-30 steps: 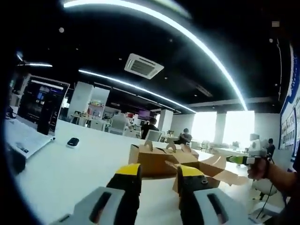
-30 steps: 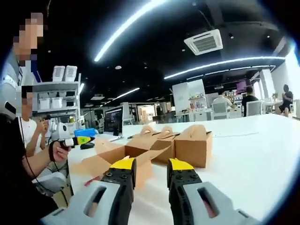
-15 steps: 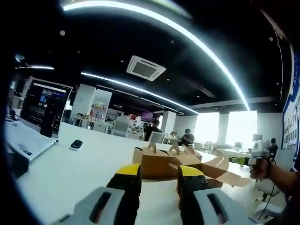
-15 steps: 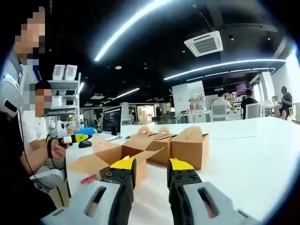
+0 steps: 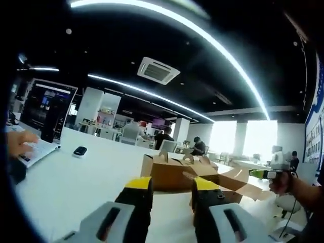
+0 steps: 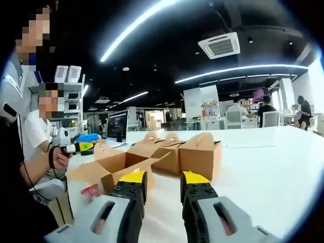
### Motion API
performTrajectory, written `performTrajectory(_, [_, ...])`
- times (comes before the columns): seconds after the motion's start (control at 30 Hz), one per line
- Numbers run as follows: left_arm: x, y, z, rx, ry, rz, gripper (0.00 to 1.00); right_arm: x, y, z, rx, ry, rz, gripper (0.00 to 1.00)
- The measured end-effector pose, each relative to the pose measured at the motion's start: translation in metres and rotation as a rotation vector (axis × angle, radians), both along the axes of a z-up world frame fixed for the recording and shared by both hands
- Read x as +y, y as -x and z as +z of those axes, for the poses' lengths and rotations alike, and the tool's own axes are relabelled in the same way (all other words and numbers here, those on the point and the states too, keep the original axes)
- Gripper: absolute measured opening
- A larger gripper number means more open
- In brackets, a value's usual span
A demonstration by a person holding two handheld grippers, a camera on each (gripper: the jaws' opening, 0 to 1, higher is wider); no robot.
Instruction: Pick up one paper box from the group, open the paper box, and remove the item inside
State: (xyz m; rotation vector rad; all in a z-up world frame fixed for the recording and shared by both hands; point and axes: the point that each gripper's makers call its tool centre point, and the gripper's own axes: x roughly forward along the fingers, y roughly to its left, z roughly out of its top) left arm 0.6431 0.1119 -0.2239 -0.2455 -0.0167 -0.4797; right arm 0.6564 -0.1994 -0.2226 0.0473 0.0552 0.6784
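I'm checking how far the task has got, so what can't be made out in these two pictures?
- Inside of the open box, right gripper view: its near wall and flaps hide it.
- Small red thing beside the box, right gripper view: blurred, cannot be identified.
- Closed boxes, left gripper view: the left tool covers their lower edge.
- Dark thing on the table, left gripper view: too small.

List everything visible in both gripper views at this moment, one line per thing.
Closed paper boxes: three or so, brown, with handle tops, in a row on the table.
Open paper box: one, brown, flaps spread, nearest the grippers.
Small item: one, red, on the table beside the open box.
Table: one, white.
Laptop: one, at the table's far edge.
Small device: one, black, on the table.
Left gripper: yellow-tipped, open, empty.
Right gripper: yellow-tipped, open, empty.
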Motion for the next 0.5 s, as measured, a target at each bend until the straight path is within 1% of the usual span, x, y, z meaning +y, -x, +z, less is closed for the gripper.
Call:
performTrajectory(0.23, [0.0010, -0.0016, 0.0001, -0.002, 0.016, 0.002, 0.32, 0.0029, 0.0013, 0.0004, -0.001, 0.011, 0.008, 0.27])
performTrajectory(0.5, [0.0032, 0.0014, 0.0018, -0.006, 0.023, -0.003, 0.32, 0.0035, 0.0008, 0.0022, -0.003, 0.012, -0.002, 0.27])
